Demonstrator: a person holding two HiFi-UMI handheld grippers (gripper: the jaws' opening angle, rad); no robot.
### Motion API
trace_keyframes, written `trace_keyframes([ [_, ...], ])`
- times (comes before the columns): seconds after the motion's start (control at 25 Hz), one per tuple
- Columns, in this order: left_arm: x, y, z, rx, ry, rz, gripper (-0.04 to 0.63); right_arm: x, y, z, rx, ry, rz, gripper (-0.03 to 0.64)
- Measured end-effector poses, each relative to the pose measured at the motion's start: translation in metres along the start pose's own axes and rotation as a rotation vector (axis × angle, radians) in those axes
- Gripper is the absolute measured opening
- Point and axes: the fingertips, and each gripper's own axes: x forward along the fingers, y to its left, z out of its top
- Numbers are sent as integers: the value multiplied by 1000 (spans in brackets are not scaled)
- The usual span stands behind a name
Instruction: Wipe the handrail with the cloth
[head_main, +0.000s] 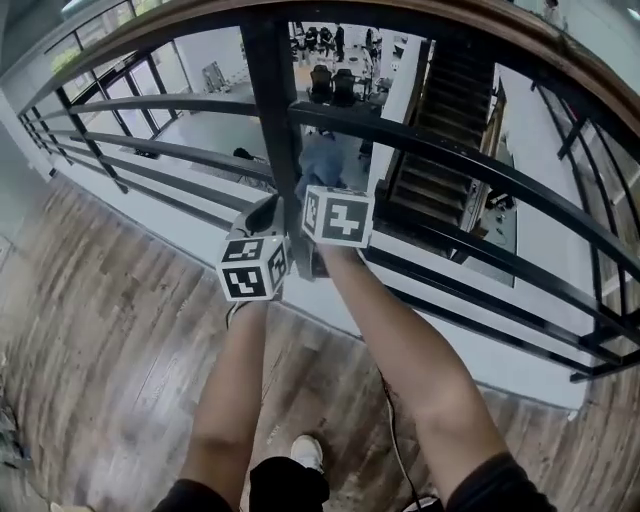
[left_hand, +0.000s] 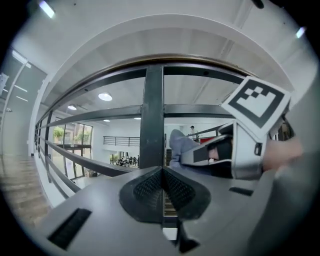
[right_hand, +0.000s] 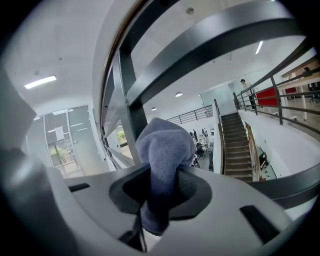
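We pinch grey-blue fleece cloth (right_hand: 163, 147) in right tool (right_hand: 159, 186), near wood-topped black metal handrail (head_main: 268, 100); left tool (left_hand: 162, 189) pressed together, empty.

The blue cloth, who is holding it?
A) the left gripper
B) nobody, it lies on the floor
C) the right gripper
C: its own view shows the right gripper clamped on the blue cloth, while the left gripper is shut with nothing between its jaws.
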Motion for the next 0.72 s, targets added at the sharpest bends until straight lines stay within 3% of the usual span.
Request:
trace_keyframes([
  [0.28,-15,4,-1,28,-50,38,2,12,5,-23,-77,44,2,87],
  [0.44,-15,1,-4,5,-73,58,3,5,-6,-32,-162,35,-27,86],
  [0.56,-17,-18,-7,7,-76,54,2,-17,-19,-33,-212,17,-54,87],
  [0.72,-18,-50,-6,11,-80,13,2,-31,-39,-38,-180,1,-51,86],
])
